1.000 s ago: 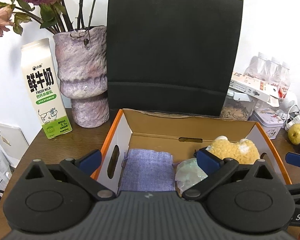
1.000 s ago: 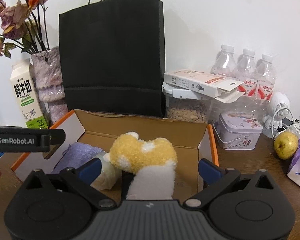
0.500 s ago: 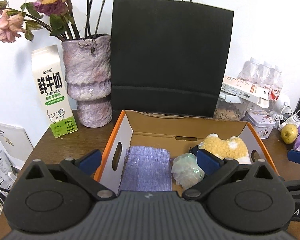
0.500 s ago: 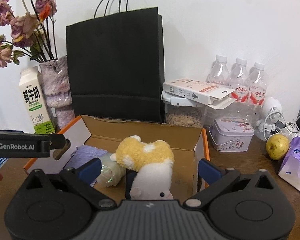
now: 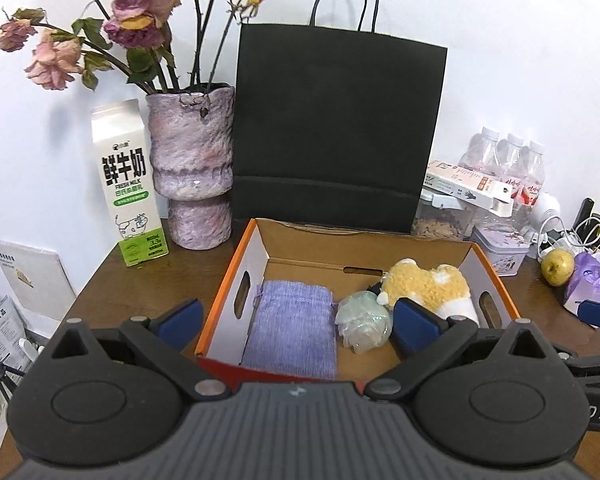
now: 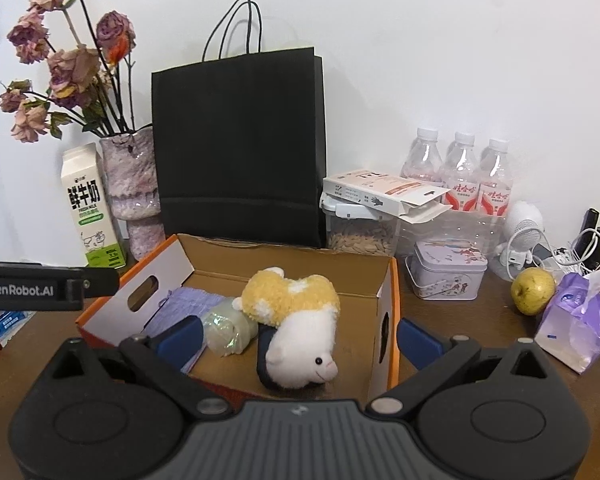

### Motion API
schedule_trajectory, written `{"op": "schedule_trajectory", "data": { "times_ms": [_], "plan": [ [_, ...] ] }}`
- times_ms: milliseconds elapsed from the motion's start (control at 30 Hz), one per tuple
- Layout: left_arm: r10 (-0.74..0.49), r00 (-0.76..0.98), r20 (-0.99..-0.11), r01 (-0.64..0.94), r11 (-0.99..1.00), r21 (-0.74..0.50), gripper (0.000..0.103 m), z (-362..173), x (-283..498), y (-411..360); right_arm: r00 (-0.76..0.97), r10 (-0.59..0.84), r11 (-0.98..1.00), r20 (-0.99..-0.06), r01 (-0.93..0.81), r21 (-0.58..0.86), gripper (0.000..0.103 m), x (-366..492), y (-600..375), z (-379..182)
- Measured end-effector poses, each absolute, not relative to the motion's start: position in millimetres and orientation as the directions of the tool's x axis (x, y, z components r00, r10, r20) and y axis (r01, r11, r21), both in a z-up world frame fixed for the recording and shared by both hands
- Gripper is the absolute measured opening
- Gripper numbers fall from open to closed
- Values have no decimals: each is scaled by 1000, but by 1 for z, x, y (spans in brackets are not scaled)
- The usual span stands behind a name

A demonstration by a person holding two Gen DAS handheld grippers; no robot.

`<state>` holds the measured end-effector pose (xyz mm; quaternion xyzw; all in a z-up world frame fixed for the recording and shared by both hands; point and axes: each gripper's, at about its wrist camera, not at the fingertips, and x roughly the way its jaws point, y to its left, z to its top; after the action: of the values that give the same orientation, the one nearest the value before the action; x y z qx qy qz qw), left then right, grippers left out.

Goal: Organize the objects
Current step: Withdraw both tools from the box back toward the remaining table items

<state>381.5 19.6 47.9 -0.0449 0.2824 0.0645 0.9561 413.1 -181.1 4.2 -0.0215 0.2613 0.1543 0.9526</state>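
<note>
Both grippers held wide apart and empty, hovering at the near edge of the box (image 5: 236, 276): left gripper (image 5: 296, 318) spread across the near-left corner, right gripper (image 6: 298, 334) spread across the near-right part, its right fingertip (image 6: 414, 338) outside the orange-edged right wall. Judged as a pause after loading, nothing clamped in either one.

Inside the box, 3 items laid side by side, likely to fill the floor in 1 layer: purple cloth pouch (image 5: 294, 334) flat along the left wall, crinkly clear-wrapped bundle (image 5: 364, 322) in the middle, touching the plush toy (image 6: 300, 320) on its right. Plush lying on its side, yellow back toward the far wall, white face toward the near edge, partly over a dark object that cannot be made out.

Bare cardboard floor left only along the far wall and near the plush's snout, so room for 1 small item at most, by the look of it.

Around the box: black paper bag (image 5: 340, 132) standing just behind the far wall, vase (image 5: 190, 164) and milk carton (image 5: 128, 184) to the far left, tin (image 6: 446, 276), seed container (image 6: 360, 232) and 3 bottles (image 6: 460, 176) to the right, pear (image 6: 534, 290) and tissue pack (image 6: 572, 328) further right. Open wooden table (image 5: 140, 292) left of the box; right side crowded, so sweeping moves there risk knocking the tin or the pear.
</note>
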Motion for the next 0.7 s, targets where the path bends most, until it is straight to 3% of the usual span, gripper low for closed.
{"op": "schedule_trajectory", "data": {
  "times_ms": [700],
  "plan": [
    [89,841,-534,-151,986,-75,103,50,307,21,821,301,946,-485,-323,41,103,340,-206,5]
  ]
}}
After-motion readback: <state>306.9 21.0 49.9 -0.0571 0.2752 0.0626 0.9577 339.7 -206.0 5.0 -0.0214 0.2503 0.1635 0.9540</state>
